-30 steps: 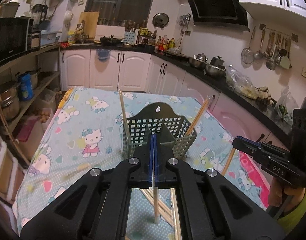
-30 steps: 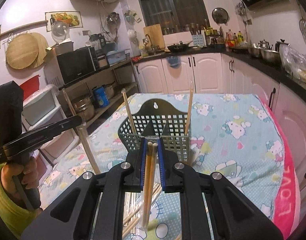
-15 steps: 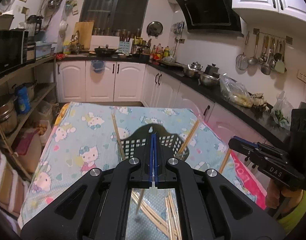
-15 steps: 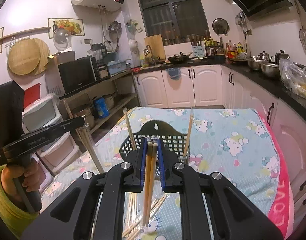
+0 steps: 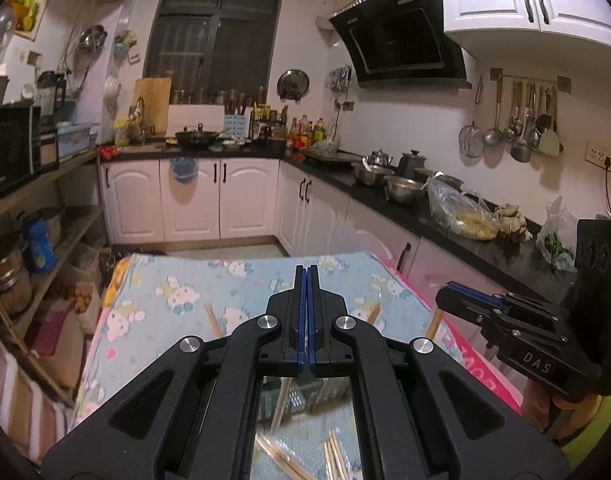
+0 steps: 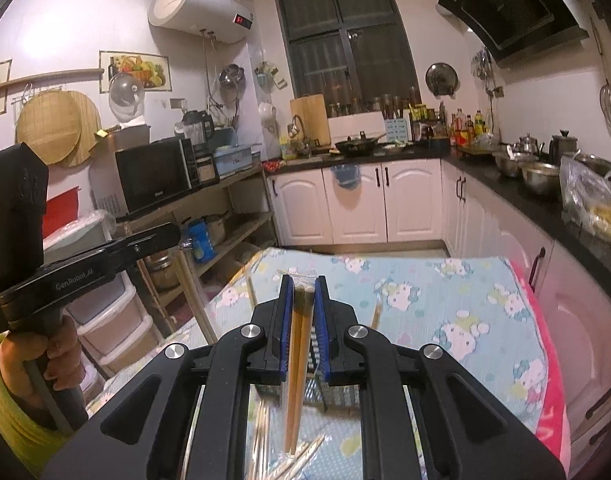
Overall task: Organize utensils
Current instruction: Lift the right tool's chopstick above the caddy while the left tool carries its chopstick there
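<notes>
My left gripper (image 5: 307,276) is shut on a thin wrapped chopstick (image 5: 280,406) that hangs below its jaws. My right gripper (image 6: 303,286) is shut on a wrapped pair of wooden chopsticks (image 6: 296,364) that hangs down. The dark mesh utensil basket (image 6: 337,392) is mostly hidden behind the gripper bodies; chopstick tips (image 5: 212,320) stick up from it. Loose chopsticks (image 5: 333,456) lie on the Hello Kitty cloth (image 5: 185,292) below. The right gripper also shows in the left wrist view (image 5: 445,300), and the left gripper in the right wrist view (image 6: 173,236).
The table's pink edge (image 6: 553,408) runs along the right. White cabinets (image 5: 193,200) and a black counter (image 5: 465,240) with pots surround the table. Shelves with storage drawers (image 6: 113,320) stand at the left.
Both grippers have risen and tilted up with their chopsticks. The basket has dropped from mid-view to mostly hidden behind the gripper bodies.
</notes>
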`<state>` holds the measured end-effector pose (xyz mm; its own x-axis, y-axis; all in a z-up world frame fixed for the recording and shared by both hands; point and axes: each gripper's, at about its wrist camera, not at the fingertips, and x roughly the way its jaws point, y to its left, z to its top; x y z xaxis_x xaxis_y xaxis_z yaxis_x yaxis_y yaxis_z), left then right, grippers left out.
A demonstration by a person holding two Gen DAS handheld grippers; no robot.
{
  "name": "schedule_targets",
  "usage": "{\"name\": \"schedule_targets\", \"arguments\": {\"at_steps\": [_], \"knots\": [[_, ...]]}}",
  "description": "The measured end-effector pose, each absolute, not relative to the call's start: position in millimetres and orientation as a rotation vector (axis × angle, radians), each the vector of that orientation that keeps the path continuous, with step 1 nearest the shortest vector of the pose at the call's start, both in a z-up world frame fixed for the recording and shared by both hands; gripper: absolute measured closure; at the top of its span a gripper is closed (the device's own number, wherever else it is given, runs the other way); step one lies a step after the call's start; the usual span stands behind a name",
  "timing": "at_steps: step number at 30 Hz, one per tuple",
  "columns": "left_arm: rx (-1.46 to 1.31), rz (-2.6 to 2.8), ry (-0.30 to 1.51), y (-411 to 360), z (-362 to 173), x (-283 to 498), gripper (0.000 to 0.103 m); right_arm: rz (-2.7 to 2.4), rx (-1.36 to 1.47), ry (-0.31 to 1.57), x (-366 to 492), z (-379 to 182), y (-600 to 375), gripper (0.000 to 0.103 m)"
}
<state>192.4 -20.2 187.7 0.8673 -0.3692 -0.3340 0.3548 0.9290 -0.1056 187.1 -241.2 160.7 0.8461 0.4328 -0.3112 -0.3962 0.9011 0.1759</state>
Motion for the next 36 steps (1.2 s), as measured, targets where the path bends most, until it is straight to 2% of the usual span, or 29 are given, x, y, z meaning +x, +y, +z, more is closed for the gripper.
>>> {"name": "schedule_targets", "arguments": {"at_steps": [19,36], "knots": [[-0.005,-0.291,0.240,-34,224,233,0.103,0.363,0.068,0.232,233,205,-241,0.092],[-0.045,-0.236,0.315,-18,175,274,0.103,0.298,0.070,0.232,278,183,-249,0.092]]}}
